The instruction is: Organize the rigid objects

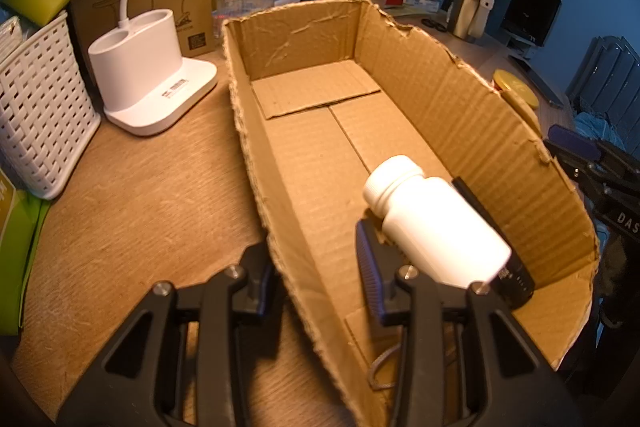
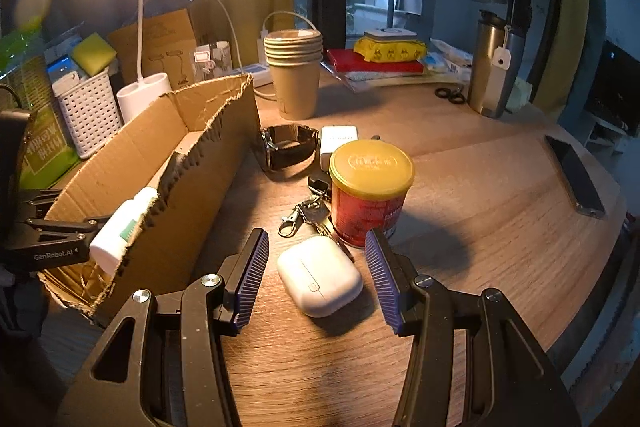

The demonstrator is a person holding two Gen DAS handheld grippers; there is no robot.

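The left gripper (image 1: 316, 267) straddles the near side wall of the torn, open-topped brown cardboard box (image 1: 460, 107); its jaws are pressed onto that wall, steadying the box on the wooden desk (image 2: 480, 195). Just past its inner finger, inside the box, a white plastic screw-cap bottle (image 1: 432, 223) lies on its side against a black cylindrical object (image 1: 516, 279), so at least two rigid items are already stowed.

The right gripper (image 2: 316, 267) hangs outside the box with its ribbed purple pads spread, nothing pinched. Between the pads, slightly nearer the left one, a white glossy rounded earbud case (image 2: 320, 275) rests flat on the desk, touching neither pad. Just beyond the right pad stands a red tin with a yellow plastic lid (image 2: 370, 187); a metal key bunch with a clasp (image 2: 308, 215) lies just ahead of the case.

The step in hand looks like picking up the case. The next move probably calls for lowering the pads to either side of it, closing across its narrower width without knocking the tin or catching the keys, then lifting it over the ragged wall into the box.
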